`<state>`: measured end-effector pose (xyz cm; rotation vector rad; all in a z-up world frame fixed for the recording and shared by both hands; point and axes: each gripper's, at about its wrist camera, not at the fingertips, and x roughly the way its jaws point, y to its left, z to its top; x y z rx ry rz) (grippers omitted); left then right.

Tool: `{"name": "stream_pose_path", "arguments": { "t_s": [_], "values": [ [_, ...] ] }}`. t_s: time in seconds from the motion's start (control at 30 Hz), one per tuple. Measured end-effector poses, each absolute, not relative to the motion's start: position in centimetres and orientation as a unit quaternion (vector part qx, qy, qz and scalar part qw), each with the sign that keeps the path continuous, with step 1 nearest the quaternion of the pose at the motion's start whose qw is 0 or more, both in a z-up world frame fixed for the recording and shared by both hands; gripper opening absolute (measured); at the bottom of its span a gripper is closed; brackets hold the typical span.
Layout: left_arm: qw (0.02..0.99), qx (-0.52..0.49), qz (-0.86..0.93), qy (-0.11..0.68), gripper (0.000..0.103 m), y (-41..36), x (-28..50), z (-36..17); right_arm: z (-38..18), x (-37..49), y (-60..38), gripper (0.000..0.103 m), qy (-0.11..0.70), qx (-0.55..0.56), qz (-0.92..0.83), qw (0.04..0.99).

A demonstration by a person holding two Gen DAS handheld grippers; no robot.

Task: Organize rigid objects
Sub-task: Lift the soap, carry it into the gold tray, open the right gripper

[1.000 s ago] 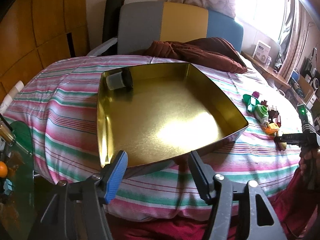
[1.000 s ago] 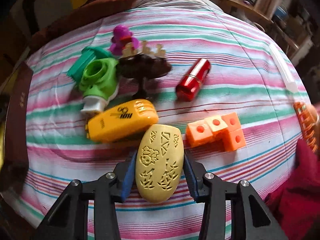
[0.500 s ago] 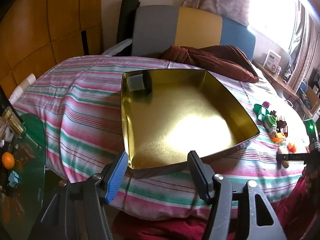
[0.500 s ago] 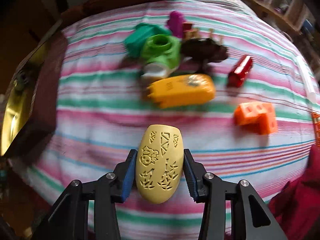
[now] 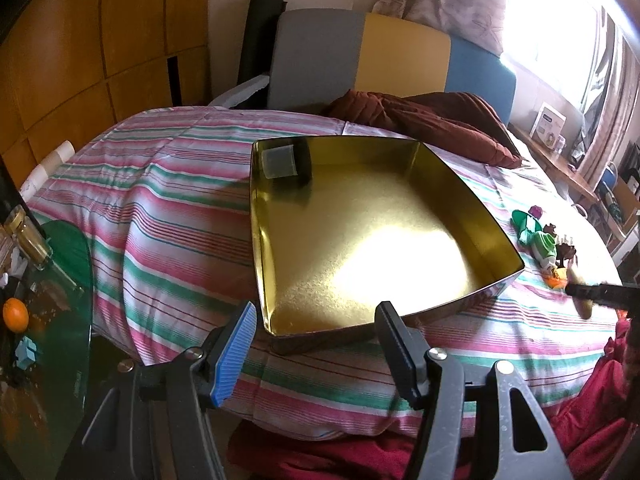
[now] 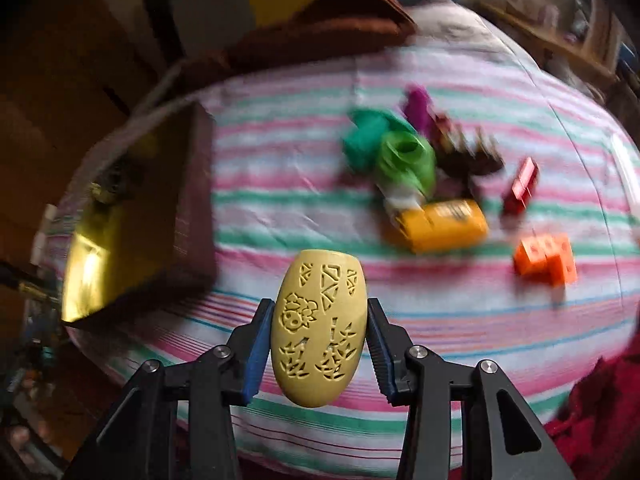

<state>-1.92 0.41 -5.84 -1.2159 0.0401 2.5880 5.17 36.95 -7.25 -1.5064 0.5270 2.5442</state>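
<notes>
Right tool (image 6: pixel 318 334) clenched on a pale yellow carved oval piece (image 6: pixel 319 326), pads pressing both its long sides, the piece held off the striped bedspread (image 6: pixel 280 208). Left tool (image 5: pixel 316 340) released, nothing between its pads, hanging just over the near corner of the gold tin tray (image 5: pixel 504 256), not touching it as far as visible. Tray sits on the bed, mostly bare inside; a small pale cylinder-like item (image 5: pixel 280 162) lies in its far left corner, details unclear. In the right wrist view the tray (image 6: pixel 192 184) is off to the left of the held piece, blurred. Beyond the held piece, loose on the bedspread: orange block cluster (image 6: pixel 546 260) at right, yellow-orange capsule toy (image 6: pixel 438 226), red lipstick-like tube (image 6: pixel 520 186), green and white cylinder (image 6: pixel 406 164), teal piece (image 6: pixel 362 140), dark brown figure (image 6: pixel 466 158), purple piece (image 6: pixel 418 106), all bunched close, motion-blurred. Farther back, maroon blanket (image 5: pixel 424 118) bunched at the head of the bed, then a grey, yellow and blue headboard (image 5: pixel 404 64). Left wrist view shows the right tool at far right edge with the yellow piece.
</notes>
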Motion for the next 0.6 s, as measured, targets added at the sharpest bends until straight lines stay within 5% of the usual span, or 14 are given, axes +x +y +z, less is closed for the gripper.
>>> {"name": "stream_pose_path", "arguments": {
  "t_s": [0.23, 0.6],
  "values": [
    [0.136, -0.425, 0.895, 0.014, 0.063, -0.1, -2.1, -6.1, -2.9, 2.8, 31.1, 0.045, 0.142, -0.463, 0.875, -0.007],
    [0.088, -0.447, 0.889, -0.037, 0.063, -4.8, -3.9, -6.8, -5.6, -6.6, 18.5, 0.045, 0.074, -0.515, 0.846, -0.12]
  ]
}}
